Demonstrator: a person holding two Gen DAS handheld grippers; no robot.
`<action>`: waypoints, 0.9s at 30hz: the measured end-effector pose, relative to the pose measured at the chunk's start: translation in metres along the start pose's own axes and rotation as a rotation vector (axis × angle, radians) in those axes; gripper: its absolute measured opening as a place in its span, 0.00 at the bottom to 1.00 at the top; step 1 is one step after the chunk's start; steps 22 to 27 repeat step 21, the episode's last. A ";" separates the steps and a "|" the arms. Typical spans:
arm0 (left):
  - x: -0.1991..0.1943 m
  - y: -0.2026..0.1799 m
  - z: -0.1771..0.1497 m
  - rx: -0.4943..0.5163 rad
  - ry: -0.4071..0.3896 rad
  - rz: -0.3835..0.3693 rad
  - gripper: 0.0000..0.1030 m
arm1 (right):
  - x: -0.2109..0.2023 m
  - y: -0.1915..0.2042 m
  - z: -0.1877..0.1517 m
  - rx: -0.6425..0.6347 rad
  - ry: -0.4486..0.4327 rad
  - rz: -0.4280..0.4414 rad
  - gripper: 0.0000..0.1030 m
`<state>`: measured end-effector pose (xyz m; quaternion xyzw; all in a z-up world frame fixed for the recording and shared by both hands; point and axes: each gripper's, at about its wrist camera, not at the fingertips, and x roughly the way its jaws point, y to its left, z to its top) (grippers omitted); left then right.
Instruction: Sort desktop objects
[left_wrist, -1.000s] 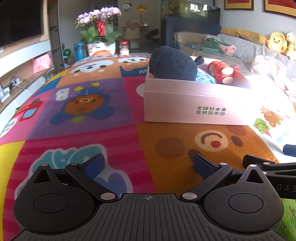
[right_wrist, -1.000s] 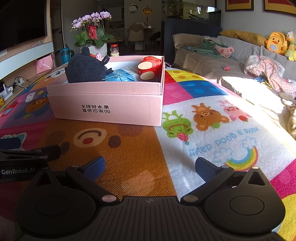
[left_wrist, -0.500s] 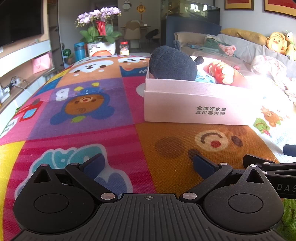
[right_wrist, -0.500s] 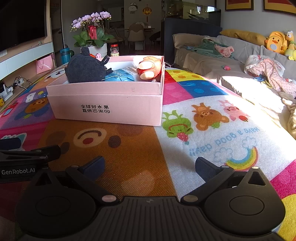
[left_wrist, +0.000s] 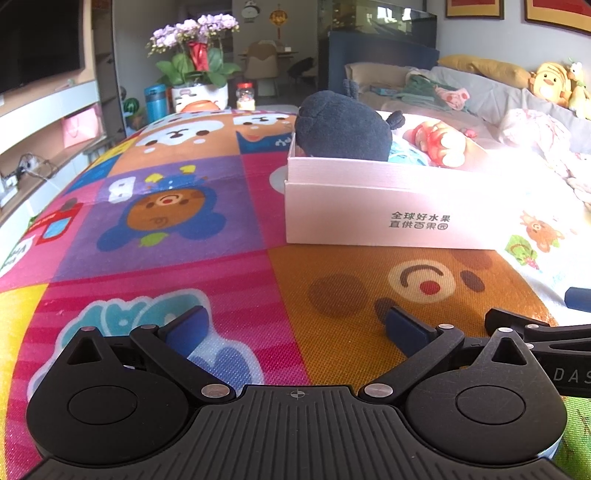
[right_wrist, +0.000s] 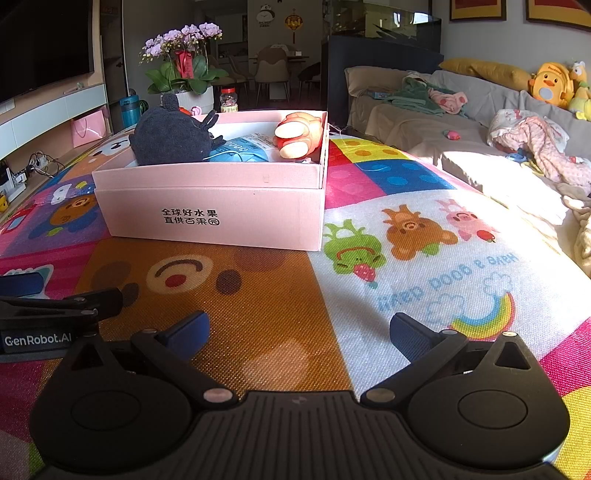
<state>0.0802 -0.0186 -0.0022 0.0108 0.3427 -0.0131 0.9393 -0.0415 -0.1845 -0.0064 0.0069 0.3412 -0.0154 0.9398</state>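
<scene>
Right wrist: cartoon play mat (right_wrist: 406, 280), sofa (right_wrist: 443, 122)

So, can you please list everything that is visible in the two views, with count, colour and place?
box: 1, pink, on the mat, centre
plush: 1, dark grey, in the box, left end
red toy: 1, red and cream, in the box, right end
blue item: 1, blue, in the box between them
mat: 1, many colours, under everything
orchid: 1, purple, white pot, behind the box
sofa: 1, grey, right side, with clothes and yellow toys
left gripper: 1, black with blue pads, open, empty
right gripper: 1, black with blue pads, open, empty
</scene>
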 end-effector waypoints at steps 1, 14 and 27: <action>0.000 0.000 0.000 -0.001 0.000 -0.001 1.00 | 0.000 0.001 0.000 0.000 0.000 0.000 1.00; -0.015 0.006 -0.008 0.014 0.050 -0.017 1.00 | 0.000 0.000 0.001 0.003 0.001 0.001 1.00; -0.019 0.008 -0.012 0.000 0.045 -0.027 1.00 | 0.000 -0.001 0.001 0.003 0.000 0.000 1.00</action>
